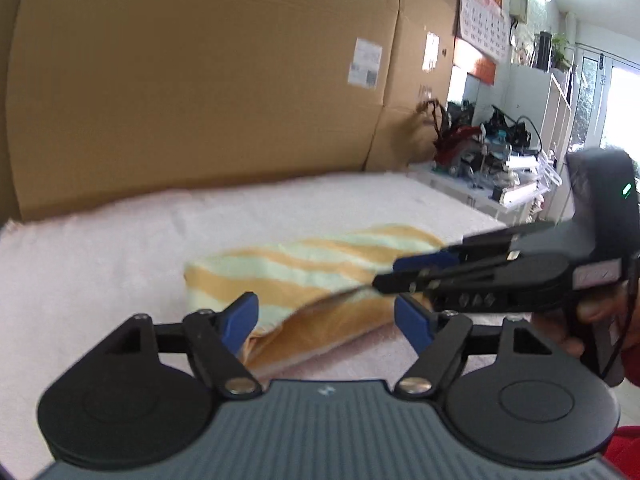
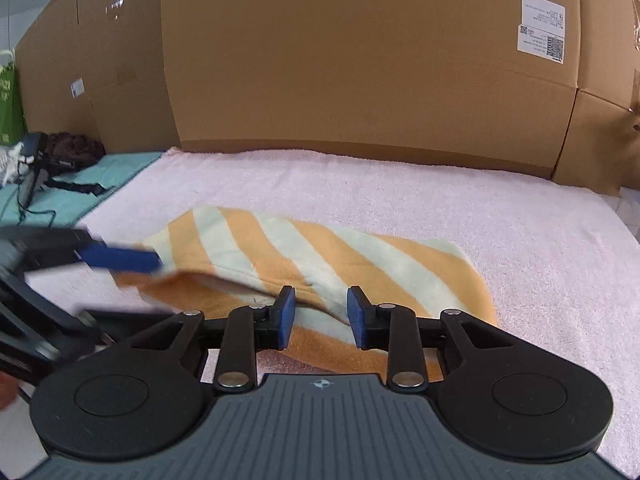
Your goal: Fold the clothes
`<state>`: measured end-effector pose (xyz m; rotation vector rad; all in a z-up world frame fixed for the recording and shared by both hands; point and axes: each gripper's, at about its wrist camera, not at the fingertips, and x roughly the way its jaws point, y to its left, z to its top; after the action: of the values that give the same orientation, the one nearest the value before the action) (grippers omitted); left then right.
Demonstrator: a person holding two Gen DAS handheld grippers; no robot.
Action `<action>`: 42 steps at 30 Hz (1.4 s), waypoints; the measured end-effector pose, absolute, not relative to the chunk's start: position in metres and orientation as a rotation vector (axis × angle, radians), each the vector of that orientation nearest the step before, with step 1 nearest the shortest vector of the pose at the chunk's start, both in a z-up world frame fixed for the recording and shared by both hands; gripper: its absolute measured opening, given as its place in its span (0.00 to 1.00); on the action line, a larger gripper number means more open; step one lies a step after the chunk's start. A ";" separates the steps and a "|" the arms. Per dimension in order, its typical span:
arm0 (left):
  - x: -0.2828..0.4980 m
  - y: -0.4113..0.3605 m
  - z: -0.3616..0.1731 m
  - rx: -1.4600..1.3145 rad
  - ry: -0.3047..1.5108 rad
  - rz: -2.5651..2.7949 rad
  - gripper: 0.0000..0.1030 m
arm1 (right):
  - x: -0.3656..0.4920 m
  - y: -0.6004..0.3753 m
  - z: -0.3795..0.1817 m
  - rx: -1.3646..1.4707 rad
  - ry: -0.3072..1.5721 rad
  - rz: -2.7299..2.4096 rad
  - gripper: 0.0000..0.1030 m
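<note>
A folded garment (image 2: 320,256) with broad orange and pale green stripes lies on a pink fleecy cover (image 2: 480,216), near its front edge and roughly in the middle. Its near hem gapes open slightly, showing an orange inner layer.

Your right gripper (image 2: 321,312) sits low at that near hem. Its blue pads stand a narrow gap apart with the top layer's edge running between them — whether they press on the cloth, you cannot tell from either view. From the left wrist camera this gripper (image 1: 384,280) reaches in from the right, fingers close together over the garment's right end, your hand (image 1: 592,320) wrapped around its handle.

Your left gripper (image 1: 326,316) has its jaws wide. The garment's near corner lies between the blue pads, but neither pad touches it. From the right wrist camera, one blue finger (image 2: 120,258) of it shows blurred at the garment's left edge.

Behind the cover stands a wall of large cardboard boxes (image 2: 360,60) with white labels. To the left lies a teal mat (image 2: 80,192) with dark gear on it — to the right, a cluttered white shelf (image 1: 480,184) and a wall calendar (image 1: 480,12).
</note>
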<state>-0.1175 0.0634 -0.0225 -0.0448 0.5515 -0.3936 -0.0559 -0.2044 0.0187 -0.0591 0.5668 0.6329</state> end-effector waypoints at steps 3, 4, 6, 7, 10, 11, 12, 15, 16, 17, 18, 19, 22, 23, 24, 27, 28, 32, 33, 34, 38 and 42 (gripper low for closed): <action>-0.129 0.059 -0.026 0.045 0.536 -0.407 0.78 | -0.034 -0.256 0.035 0.137 0.606 0.596 0.31; -0.130 0.060 -0.025 0.044 0.551 -0.411 0.80 | -0.025 -0.273 0.038 0.195 0.630 0.576 0.31; -0.132 0.065 -0.019 0.033 0.570 -0.427 0.79 | -0.010 -0.298 0.042 0.256 0.651 0.552 0.31; -0.134 0.067 -0.014 0.027 0.569 -0.443 0.79 | -0.005 -0.303 0.043 0.250 0.647 0.542 0.31; -0.128 0.072 0.011 -0.014 0.472 -0.432 0.83 | 0.006 -0.296 0.038 0.262 0.612 0.572 0.30; -0.126 0.073 0.020 -0.028 0.438 -0.426 0.85 | 0.011 -0.291 0.032 0.295 0.610 0.579 0.30; -0.115 0.074 0.021 -0.057 0.434 -0.396 0.88 | 0.016 -0.286 0.027 0.328 0.607 0.587 0.28; -0.076 0.074 0.012 -0.150 0.462 -0.293 0.82 | 0.030 -0.265 0.010 0.383 0.594 0.570 0.24; -0.065 0.074 0.002 -0.167 0.501 -0.274 0.76 | 0.030 -0.258 0.005 0.349 0.583 0.552 0.23; -0.055 0.075 -0.007 -0.181 0.545 -0.257 0.72 | 0.030 -0.251 0.000 0.317 0.582 0.539 0.23; -0.053 0.074 -0.016 -0.174 0.563 -0.249 0.66 | 0.030 -0.245 -0.007 0.290 0.618 0.548 0.22; -0.053 0.074 -0.024 -0.161 0.576 -0.243 0.67 | 0.030 -0.240 -0.014 0.265 0.647 0.558 0.22; -0.058 0.071 -0.032 -0.120 0.581 -0.243 0.71 | 0.021 -0.238 -0.010 0.172 0.617 0.568 0.21; -0.058 0.070 -0.028 -0.102 0.587 -0.246 0.71 | 0.018 -0.240 -0.004 0.163 0.614 0.567 0.21; -0.060 0.073 -0.022 -0.096 0.588 -0.255 0.73 | 0.017 -0.248 0.002 0.196 0.605 0.572 0.22; -0.072 0.087 -0.004 -0.064 0.550 -0.257 0.83 | 0.018 -0.282 0.019 0.275 0.611 0.593 0.30; -0.073 0.096 -0.002 -0.070 0.559 -0.258 0.93 | 0.025 -0.294 0.017 0.313 0.649 0.600 0.32; -0.064 0.134 -0.007 -0.173 0.654 -0.291 0.93 | 0.055 -0.336 0.003 0.481 0.830 0.633 0.43; -0.058 0.143 -0.011 -0.216 0.687 -0.307 0.90 | 0.064 -0.342 -0.005 0.532 0.897 0.659 0.43; -0.053 0.148 -0.016 -0.251 0.721 -0.322 0.86 | 0.072 -0.345 -0.012 0.580 0.953 0.698 0.43; -0.037 0.157 -0.030 -0.344 0.813 -0.387 0.85 | 0.094 -0.352 -0.035 0.702 1.127 0.804 0.44; -0.030 0.159 -0.036 -0.410 0.846 -0.456 0.90 | 0.105 -0.348 -0.045 0.729 1.210 0.882 0.45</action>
<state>-0.0300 0.1589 -0.0363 -0.4099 0.8455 -0.4561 0.1051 -0.3478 -0.0453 0.7292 1.2102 0.8819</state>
